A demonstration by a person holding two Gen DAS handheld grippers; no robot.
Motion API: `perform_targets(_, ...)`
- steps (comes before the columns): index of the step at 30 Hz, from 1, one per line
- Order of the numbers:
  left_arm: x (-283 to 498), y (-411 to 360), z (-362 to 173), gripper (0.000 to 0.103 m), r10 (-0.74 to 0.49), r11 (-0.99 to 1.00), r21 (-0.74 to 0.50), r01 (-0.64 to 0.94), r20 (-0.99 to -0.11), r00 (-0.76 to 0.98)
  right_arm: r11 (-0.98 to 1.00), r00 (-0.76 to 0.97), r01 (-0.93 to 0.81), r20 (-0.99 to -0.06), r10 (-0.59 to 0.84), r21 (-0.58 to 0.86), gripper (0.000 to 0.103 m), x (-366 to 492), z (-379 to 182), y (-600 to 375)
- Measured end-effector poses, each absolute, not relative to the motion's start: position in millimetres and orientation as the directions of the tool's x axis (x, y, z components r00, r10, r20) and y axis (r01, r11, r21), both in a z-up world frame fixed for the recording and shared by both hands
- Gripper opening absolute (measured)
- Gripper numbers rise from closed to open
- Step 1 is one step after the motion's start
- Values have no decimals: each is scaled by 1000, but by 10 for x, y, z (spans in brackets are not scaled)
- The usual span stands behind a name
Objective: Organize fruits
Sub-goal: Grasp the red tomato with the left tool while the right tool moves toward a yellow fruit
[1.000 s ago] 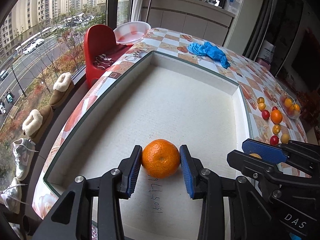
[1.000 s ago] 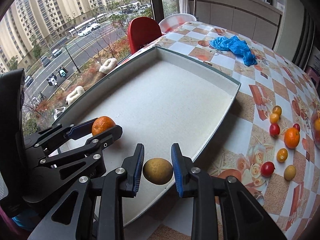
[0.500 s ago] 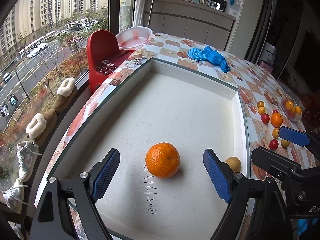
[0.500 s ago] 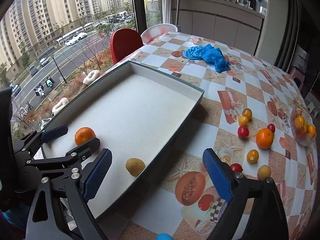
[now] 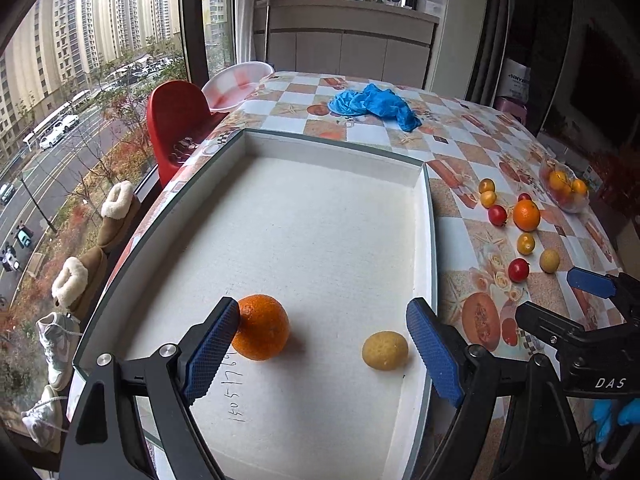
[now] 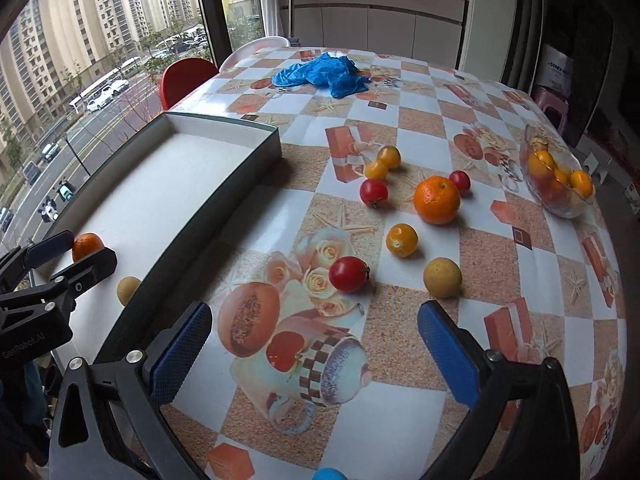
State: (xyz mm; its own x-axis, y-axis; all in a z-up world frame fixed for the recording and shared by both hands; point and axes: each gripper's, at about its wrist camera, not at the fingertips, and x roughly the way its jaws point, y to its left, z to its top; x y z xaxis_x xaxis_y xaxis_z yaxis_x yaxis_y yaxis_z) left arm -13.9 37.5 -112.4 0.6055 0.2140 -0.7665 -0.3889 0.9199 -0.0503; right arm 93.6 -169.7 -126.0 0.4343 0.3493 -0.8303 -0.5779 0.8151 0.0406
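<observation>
An orange mandarin (image 5: 262, 327) and a tan round fruit (image 5: 385, 350) lie in the white tray (image 5: 429, 240). My left gripper (image 5: 322, 354) is open and empty above them, its left pad beside the mandarin. My right gripper (image 6: 316, 354) is open and empty over the tablecloth, right of the tray (image 6: 224, 204). Ahead of it lie a red tomato (image 6: 349, 274), a tan fruit (image 6: 442, 278), a yellow tomato (image 6: 401, 240) and a large orange (image 6: 437, 199). The mandarin (image 6: 87, 245) and the tan fruit in the tray (image 6: 128, 289) also show in the right wrist view.
More small red and yellow tomatoes (image 6: 374, 193) lie beyond. A glass bowl of fruit (image 6: 557, 184) stands at the right. A blue cloth (image 6: 320, 74) lies at the far side. A red chair (image 5: 176, 128) and the window are on the left.
Both grippers opened and let go of their fruit in the tray. The left pulled back and shifted right. The right swung right, out over the tablecloth toward the loose fruit.
</observation>
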Motion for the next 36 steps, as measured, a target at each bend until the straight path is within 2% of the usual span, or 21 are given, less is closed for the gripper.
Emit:
perform_targets(7, 3, 83, -1042, 86, 181, 944, -38, -327, -770, 612, 840, 460, -542, -835, 303, 6, 103, 1042, -1334, -2006)
perform_targets(18, 223, -534, -967, 86, 43, 988, -61, -141, -770, 636, 882, 480, -471, -844, 239, -18, 103, 1130, -1476, -2459)
perform_targets(36, 985, -1004, -1342, 86, 65, 996, 20, -91, -852, 520, 856, 482, -517, -829, 281, -11, 102, 1135, -1587, -2664)
